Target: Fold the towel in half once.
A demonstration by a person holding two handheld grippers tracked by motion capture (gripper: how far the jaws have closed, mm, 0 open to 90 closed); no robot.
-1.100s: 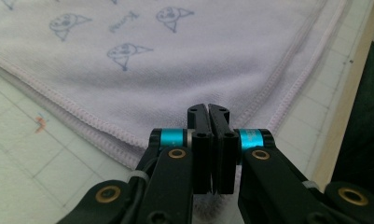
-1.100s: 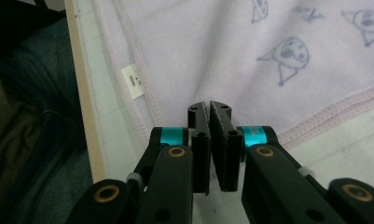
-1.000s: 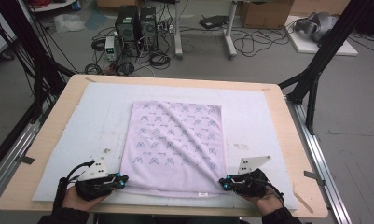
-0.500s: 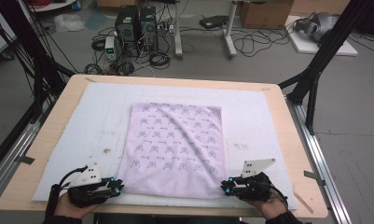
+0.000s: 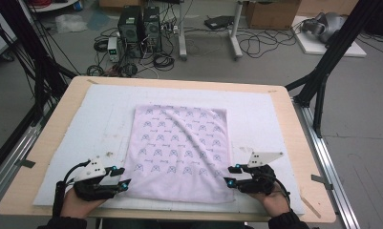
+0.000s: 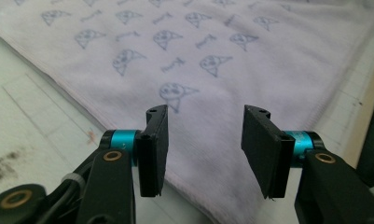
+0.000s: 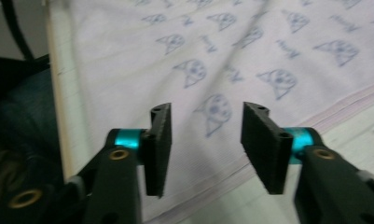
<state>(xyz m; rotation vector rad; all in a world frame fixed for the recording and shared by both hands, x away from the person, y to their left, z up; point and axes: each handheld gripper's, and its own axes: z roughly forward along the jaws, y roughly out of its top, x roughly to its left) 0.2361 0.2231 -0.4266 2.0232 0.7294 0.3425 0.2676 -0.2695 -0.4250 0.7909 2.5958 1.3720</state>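
Lying flat at the centre of the high view, the printed cloth (image 5: 179, 150) is spread on the white mat (image 5: 275, 114), with a long crease across its upper half. No fold has been made, so the handling is judged to be barely begun. At lower left and lower right, the left gripper (image 5: 123, 182) and right gripper (image 5: 228, 178) are held at the near corners, jaws apart and empty. Compared with half a second earlier, the left gripper has been brought closer to its corner.
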